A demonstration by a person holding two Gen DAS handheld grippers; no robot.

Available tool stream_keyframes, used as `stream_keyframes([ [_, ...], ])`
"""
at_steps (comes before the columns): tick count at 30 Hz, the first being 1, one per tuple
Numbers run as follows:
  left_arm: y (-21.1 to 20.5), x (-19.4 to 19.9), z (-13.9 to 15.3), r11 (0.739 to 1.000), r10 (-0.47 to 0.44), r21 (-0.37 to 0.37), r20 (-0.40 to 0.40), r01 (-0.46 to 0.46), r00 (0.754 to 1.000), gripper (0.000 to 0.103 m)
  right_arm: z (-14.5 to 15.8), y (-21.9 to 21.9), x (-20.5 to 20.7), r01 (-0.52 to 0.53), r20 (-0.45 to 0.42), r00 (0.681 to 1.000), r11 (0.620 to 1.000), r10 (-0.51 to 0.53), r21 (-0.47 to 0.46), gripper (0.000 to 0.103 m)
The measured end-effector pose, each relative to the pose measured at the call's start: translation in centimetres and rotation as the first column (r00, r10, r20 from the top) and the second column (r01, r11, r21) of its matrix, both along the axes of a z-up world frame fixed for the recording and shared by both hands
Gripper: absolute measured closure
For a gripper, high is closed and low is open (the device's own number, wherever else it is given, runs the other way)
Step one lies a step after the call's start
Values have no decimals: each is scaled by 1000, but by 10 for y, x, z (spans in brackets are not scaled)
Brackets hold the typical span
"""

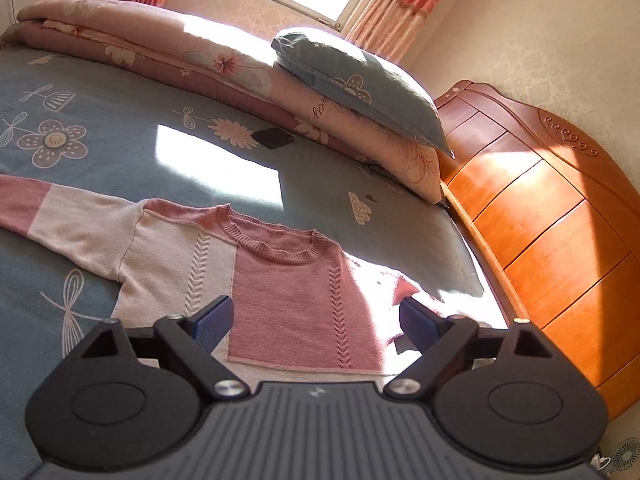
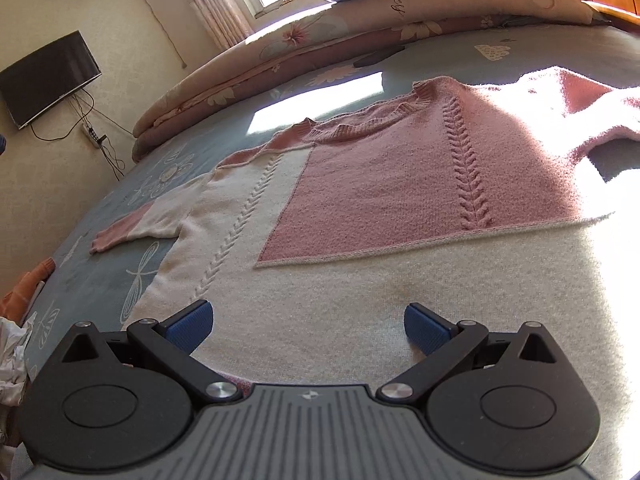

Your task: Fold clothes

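Plainly, one pink-and-cream knit sweater (image 2: 360, 184) lies flat on the blue floral bedsheet (image 1: 100, 120), front up, one sleeve stretched out across the sheet, the other lying in glaring sunlight near the bed's edge by the wooden headboard (image 1: 540, 220). Bare sheet stays open beyond the collar, up to one folded quilt (image 1: 160, 48) topped by one blue pillow (image 1: 360, 80). Both claws stand wide apart with nothing between the blue pads: the left gripper (image 1: 316, 320) hovers above the sweater, the right gripper (image 2: 308, 328) low over its cream hem area.
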State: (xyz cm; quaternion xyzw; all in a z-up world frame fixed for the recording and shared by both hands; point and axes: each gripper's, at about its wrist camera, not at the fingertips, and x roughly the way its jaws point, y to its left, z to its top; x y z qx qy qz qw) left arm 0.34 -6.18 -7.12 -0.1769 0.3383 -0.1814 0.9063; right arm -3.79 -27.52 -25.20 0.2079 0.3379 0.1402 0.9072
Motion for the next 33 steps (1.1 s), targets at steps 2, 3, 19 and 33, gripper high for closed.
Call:
stream_keyframes([
  [2,-9,16,1,1000,3,28,36,-4,999,14,6,-5,-6,-11,44,999,1000,10,15,0],
  [3,-13,24,-2,999,-5,43,62,2,998,14,9,-7,-8,-11,60,998,1000,10,10,0],
  [19,-13,75,-188,970,-51,240,54,37,997,13,6,-12,-1,1,73,997,999,1,-32,0],
  [33,5,89,-208,990,-104,96,-13,105,994,5,99,-76,14,185,92,979,982,-181,-37,0],
])
